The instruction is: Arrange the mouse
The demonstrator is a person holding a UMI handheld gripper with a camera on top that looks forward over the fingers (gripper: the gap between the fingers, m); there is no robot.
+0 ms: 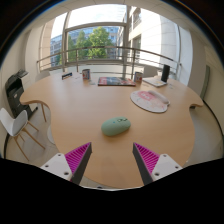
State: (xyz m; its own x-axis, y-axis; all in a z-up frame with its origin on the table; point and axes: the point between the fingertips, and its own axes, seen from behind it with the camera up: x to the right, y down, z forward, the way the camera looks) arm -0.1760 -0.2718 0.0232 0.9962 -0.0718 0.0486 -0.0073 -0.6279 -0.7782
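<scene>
A pale green mouse (pixel 116 126) lies on the round wooden table (pixel 70 115), just ahead of my fingers and a little above the gap between them. Farther off to the right sits a light round mouse pad (pixel 150 100) with a pinkish print. My gripper (pixel 113 158) stands open, its magenta pads (pixel 78 156) spread wide with only bare tabletop between them. The mouse is apart from both fingers.
At the table's far side lie a dark rectangular mat (pixel 116 82), a small cup (pixel 86 74), a dark speaker (pixel 165 73) and a white item (pixel 156 83). White chairs (pixel 14 122) stand at the left. Large windows (pixel 95 40) lie beyond.
</scene>
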